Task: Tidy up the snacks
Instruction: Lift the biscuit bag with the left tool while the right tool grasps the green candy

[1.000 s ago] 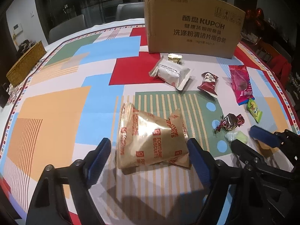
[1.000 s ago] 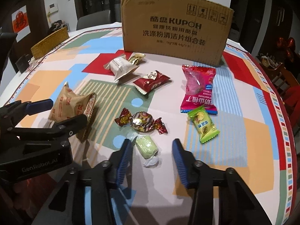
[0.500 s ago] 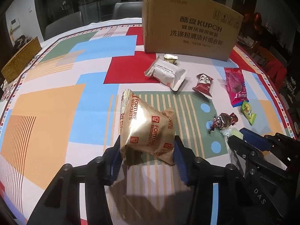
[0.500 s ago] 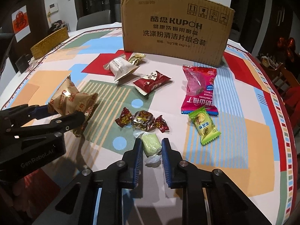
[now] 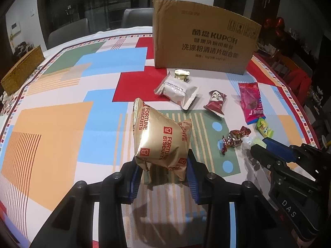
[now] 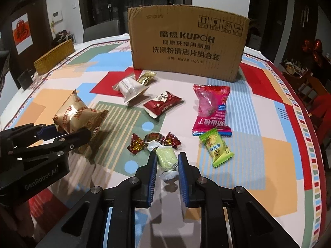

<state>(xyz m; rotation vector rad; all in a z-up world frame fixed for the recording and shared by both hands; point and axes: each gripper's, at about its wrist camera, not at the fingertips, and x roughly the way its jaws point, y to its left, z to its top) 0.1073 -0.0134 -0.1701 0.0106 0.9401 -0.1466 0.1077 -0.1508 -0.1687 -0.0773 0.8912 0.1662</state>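
Vs. a second ago: the left gripper (image 5: 164, 171) jaws, then wide apart either side of the gold biscuit packet (image 5: 160, 140), have been closing and are now pressed on its lower end; the packet, flat on the tablecloth (image 5: 62, 124) before, is now stood up & tilted, seen lower centre of the left wrist view. The right gripper (image 6: 166, 165) jaws were apart around the pale green wrapped candy (image 6: 166, 158); they have been closed onto it, blue pads now touching both its sides, lower centre of the right wrist view.

Packet: crinkled, shiny gold foil, puffed, crimped seams, red print & small red square logos. Candy: soft-looking green block in clear twist wrap, one twist end poking up-left, the other bunched between the pads.

Rest of the snacks are lying loose on the cloth, mid-frame in the right wrist view: red/gold twist-wrapped candy (image 6: 155, 141) just above the green one, almost touching it; green-yellow sachet (image 6: 216, 149) to the right; pink-red pouch (image 6: 211, 108) above that; dark red pouch (image 6: 163, 104) centre; white pouch (image 6: 132, 88) w/ a small gold pouch (image 6: 146, 77) overlapped at its top edge. The cardboard box (image 6: 188, 43) is stood upright at top centre, behind all of them.

Writing: "FORTUNE BISCUITS" on the gold packet; "KUPOH" plus Chinese lines & handling symbols on the box; "GenRobot.AI" on the left gripper body, lower left of the right wrist view; "DAS" on the right gripper body, lower right of the left wrist view. Text on the other pouches is too small to be read.
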